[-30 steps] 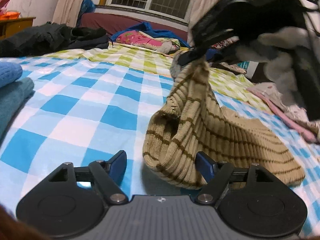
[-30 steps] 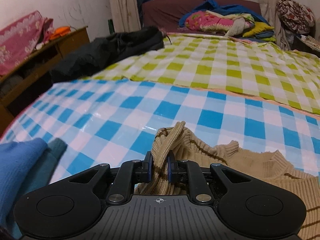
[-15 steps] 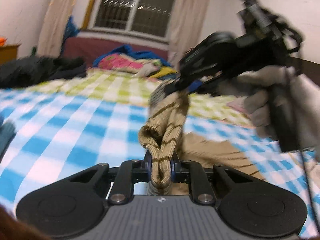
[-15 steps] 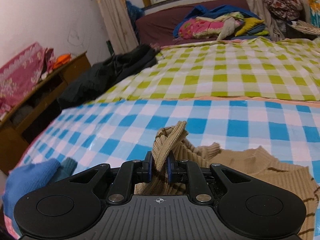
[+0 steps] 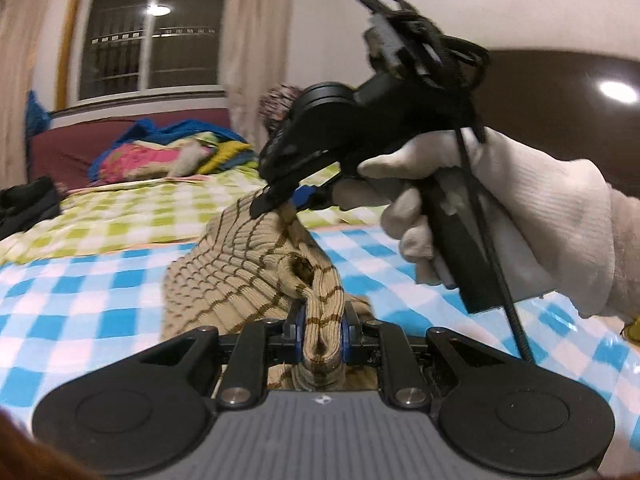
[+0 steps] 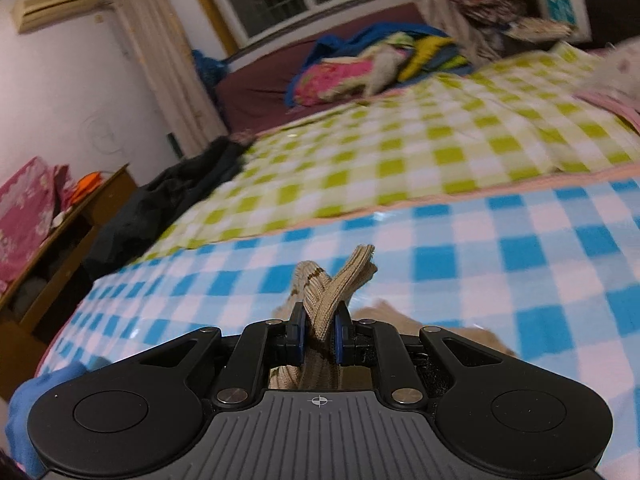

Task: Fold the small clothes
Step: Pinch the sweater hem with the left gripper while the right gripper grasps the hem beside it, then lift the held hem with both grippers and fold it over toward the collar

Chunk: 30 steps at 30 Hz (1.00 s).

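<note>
A small beige knit sweater with brown stripes (image 5: 240,272) hangs between my two grippers above the blue-and-white checked sheet (image 5: 80,312). My left gripper (image 5: 322,330) is shut on a bunched ribbed edge of it. My right gripper (image 6: 318,334) is shut on another ribbed edge (image 6: 340,284); in the left wrist view it (image 5: 282,204) is held by a white-gloved hand (image 5: 520,216), up and beyond the left gripper. The rest of the sweater droops below.
A green checked blanket (image 6: 400,152) lies beyond the blue sheet. Dark clothes (image 6: 168,192) lie at its left edge. Colourful bedding (image 6: 360,68) is piled at the back. Folded blue cloth (image 6: 28,404) is at near left. A wooden cabinet (image 6: 60,248) stands left.
My left gripper has closed on the sweater's ribbed edge. Both grippers have risen, lifting the sweater off the sheet.
</note>
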Tool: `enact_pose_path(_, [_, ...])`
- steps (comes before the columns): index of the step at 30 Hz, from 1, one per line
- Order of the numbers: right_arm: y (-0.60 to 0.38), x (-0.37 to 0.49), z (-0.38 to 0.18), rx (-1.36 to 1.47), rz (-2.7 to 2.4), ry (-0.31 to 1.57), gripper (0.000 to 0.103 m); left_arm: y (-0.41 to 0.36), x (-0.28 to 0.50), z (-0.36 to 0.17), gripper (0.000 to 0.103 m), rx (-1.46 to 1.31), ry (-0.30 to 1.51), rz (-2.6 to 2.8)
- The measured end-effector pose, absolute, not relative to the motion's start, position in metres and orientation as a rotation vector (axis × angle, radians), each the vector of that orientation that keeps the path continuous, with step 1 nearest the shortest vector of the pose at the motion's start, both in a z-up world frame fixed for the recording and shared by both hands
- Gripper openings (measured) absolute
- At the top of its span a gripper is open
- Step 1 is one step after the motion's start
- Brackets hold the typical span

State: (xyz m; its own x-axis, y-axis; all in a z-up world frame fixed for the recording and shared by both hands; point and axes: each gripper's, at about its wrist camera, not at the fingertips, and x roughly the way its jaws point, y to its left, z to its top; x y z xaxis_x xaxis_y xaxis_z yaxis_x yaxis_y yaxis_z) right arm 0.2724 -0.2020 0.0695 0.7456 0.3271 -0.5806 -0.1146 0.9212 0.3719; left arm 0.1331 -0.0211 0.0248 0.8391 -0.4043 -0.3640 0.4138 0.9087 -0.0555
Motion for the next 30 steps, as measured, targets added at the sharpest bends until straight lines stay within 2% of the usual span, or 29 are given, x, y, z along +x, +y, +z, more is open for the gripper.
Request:
enact_pose_path(10, [-0.27,0.273,0.019,0.405,0.187,0.727,0.013,-0.079,0.149,0.005,0.023,0.097,0.432,-0.491])
enact_pose_path(24, [-0.297,0.27,-0.023,0.396,0.166,0.768,0.015,-0.116,0.148,-0.031,0.024,0.215,0.461,-0.505])
enact_pose_path(27, [-0.298,0.264,-0.02,0.405,0.168,0.757,0.019,-0.115,0.137,-0.029,0.031,0.24,0.457,-0.521])
enact_pose_path(30, [-0.298,0.255,-0.013,0.405,0.167,0.741,0.02,-0.108,0.132,-0.026,0.034,0.229,0.462,-0.542])
